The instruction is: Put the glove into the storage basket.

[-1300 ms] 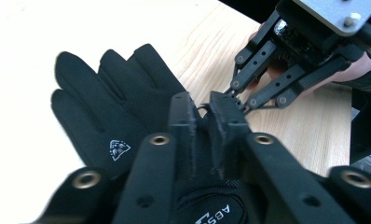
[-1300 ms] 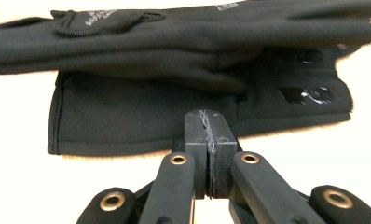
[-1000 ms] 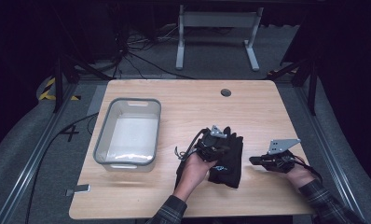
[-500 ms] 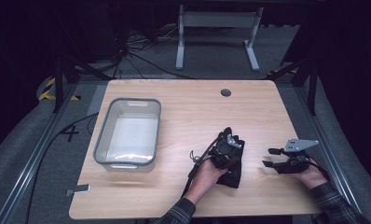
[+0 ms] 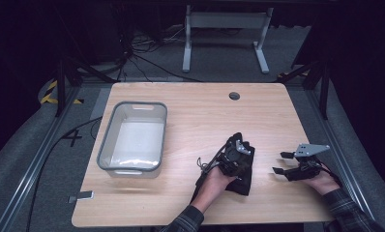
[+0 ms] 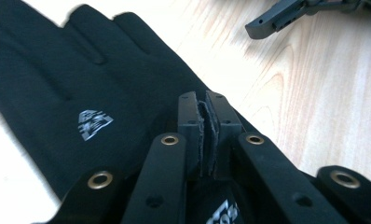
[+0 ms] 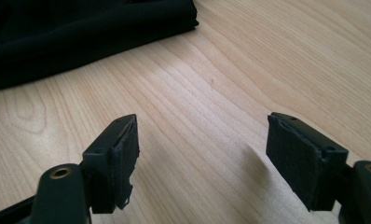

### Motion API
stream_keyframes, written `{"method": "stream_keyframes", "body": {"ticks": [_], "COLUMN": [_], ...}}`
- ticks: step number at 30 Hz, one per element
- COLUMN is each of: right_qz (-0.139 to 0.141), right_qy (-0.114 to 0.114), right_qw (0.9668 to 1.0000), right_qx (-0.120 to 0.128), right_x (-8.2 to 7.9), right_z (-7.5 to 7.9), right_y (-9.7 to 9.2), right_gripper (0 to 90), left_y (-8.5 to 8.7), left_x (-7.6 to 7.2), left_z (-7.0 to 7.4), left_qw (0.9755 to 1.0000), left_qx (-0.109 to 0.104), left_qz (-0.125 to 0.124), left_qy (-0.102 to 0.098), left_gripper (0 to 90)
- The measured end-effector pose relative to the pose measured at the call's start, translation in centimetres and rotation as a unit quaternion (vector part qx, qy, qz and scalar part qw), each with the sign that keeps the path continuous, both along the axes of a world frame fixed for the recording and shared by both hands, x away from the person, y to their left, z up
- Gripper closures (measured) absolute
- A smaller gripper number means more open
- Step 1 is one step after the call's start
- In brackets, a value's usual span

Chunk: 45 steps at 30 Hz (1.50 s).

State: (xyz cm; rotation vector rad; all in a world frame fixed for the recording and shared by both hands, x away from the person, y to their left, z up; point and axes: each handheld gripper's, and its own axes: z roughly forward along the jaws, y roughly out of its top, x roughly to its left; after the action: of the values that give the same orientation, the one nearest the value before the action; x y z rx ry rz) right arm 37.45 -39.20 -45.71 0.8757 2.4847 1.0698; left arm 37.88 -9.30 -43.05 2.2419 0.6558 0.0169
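The right gripper (image 5: 282, 163) has been drawn off rightward since the earlier frame, its jaws just opened — nothing between them; the black glove (image 5: 241, 166) is left bunched at the table's (image 5: 190, 111) near middle; the left gripper (image 5: 231, 153) is clenched (whether on fabric cannot be told).

A grey-rimmed plastic bin (image 5: 132, 140) sits on the wooden table (image 5: 200, 111).

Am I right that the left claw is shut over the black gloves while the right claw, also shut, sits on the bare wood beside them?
Not quite: the right claw is open, as the right gripper view shows, its jaws wide apart with nothing between them, having just been opening. The rest holds: the left claw is shut over the black gloves.
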Motion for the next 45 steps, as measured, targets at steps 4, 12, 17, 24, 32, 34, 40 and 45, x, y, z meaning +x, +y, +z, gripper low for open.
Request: {"method": "stream_keyframes", "body": {"ticks": [4, 12, 17, 24, 32, 34, 40, 45], "right_qz": [0.001, 0.001, 0.002, 0.0, 0.001, 0.001, 0.002, 0.003], "right_qy": [0.002, -0.001, 0.001, 0.002, 0.001, 0.001, 0.001, 0.002], "right_qw": [1.0, 1.0, 1.0, 1.0, 1.0, 1.0, 1.0, 1.0], "right_qx": [0.0, 0.0, -0.002, -0.002, -0.002, -0.003, -0.004, -0.004], "right_x": [0.0, 0.0, 0.0, 0.0, 0.0, 0.0, 0.0, 0.0], "right_z": [0.0, 0.0, 0.0, 0.0, 0.0, 0.0, 0.0, 0.0], "right_y": [0.1, 0.1, 0.2, 0.2, 0.2, 0.2, 0.2, 0.3], "right_gripper": [26.6, 26.7, 26.7, 26.8, 26.8, 26.8, 26.8, 26.8], "left_y": [1.3, 2.3, 2.5, 3.9, 5.3, 5.7, 7.4, 8.3], "left_x": [-0.5, -2.6, -2.5, -2.4, -2.3, -2.2, -1.4, -1.1], "left_z": [0.7, -0.3, -1.5, -1.4, -1.6, -1.6, -1.4, -0.8], "left_qw": [0.9999, 0.9995, 0.9986, 0.9989, 0.9974, 0.9969, 0.9944, 0.9916], "left_qx": [-0.015, -0.009, -0.01, 0.037, 0.068, 0.075, 0.095, 0.103], "left_qz": [0.004, -0.01, -0.015, 0.002, 0.008, 0.015, 0.046, 0.077], "left_qy": [0.003, 0.027, 0.05, 0.03, 0.021, 0.017, 0.008, -0.007], "left_gripper": [89.5, 89.7, 89.7, 89.7, 89.7, 89.7, 89.7, 88.7]}}
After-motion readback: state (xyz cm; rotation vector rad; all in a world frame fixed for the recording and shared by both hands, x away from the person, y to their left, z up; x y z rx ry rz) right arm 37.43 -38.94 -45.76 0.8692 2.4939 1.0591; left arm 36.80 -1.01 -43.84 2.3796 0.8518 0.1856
